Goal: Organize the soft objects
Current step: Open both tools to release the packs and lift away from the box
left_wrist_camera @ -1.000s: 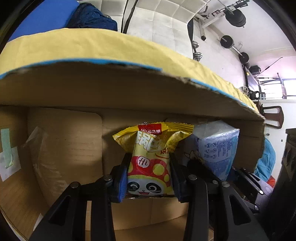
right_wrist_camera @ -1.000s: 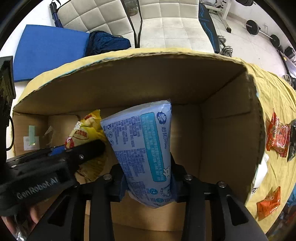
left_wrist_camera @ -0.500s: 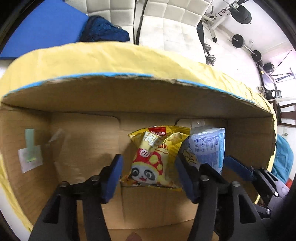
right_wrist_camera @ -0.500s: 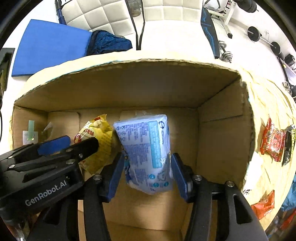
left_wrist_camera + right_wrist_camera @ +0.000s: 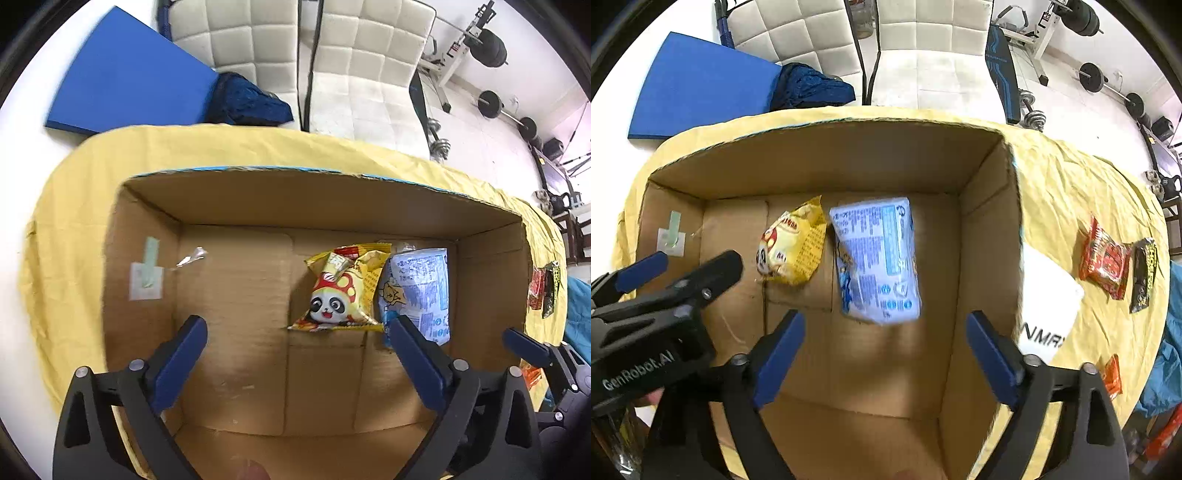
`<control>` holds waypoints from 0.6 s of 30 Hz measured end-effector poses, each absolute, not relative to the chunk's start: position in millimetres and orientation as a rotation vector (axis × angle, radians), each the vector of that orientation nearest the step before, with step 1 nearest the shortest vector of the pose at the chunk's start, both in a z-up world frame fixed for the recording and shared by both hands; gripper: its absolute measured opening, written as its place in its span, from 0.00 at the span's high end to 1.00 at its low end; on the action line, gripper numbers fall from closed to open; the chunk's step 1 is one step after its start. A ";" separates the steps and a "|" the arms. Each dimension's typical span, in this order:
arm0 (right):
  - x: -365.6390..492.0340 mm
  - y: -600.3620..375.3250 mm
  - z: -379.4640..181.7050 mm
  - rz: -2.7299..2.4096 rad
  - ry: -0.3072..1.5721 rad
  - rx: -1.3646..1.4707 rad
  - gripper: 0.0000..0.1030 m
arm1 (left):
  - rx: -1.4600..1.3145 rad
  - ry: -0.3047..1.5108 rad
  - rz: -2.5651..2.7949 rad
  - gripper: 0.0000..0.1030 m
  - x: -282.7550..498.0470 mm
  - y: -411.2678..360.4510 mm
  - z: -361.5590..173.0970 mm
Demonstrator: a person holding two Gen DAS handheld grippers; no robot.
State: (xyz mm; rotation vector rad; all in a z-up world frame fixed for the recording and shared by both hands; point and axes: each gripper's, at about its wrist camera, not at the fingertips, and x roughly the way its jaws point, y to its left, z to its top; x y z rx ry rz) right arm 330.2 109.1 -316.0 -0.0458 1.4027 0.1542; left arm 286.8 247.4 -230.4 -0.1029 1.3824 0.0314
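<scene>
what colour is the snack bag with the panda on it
Yellow, with a red mushroom cap above the panda: snack bag, clearest in the left wrist view.

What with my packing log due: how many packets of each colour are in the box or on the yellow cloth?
Yellow packet: 1
Blue-white packet: 1
Red packet: 1
Black packet: 1
Orange packet: 1
Total: 5
</scene>
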 end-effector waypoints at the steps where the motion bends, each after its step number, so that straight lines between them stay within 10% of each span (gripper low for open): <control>1: 328.2 109.2 -315.4 0.156 1.400 -0.044 0.05 | -0.097 1.371 0.036 0.01 292.2 255.7 -236.5; 18: 254.9 89.3 -251.7 0.182 1.302 -0.007 0.04 | -0.076 1.228 0.013 0.01 243.8 240.0 -185.8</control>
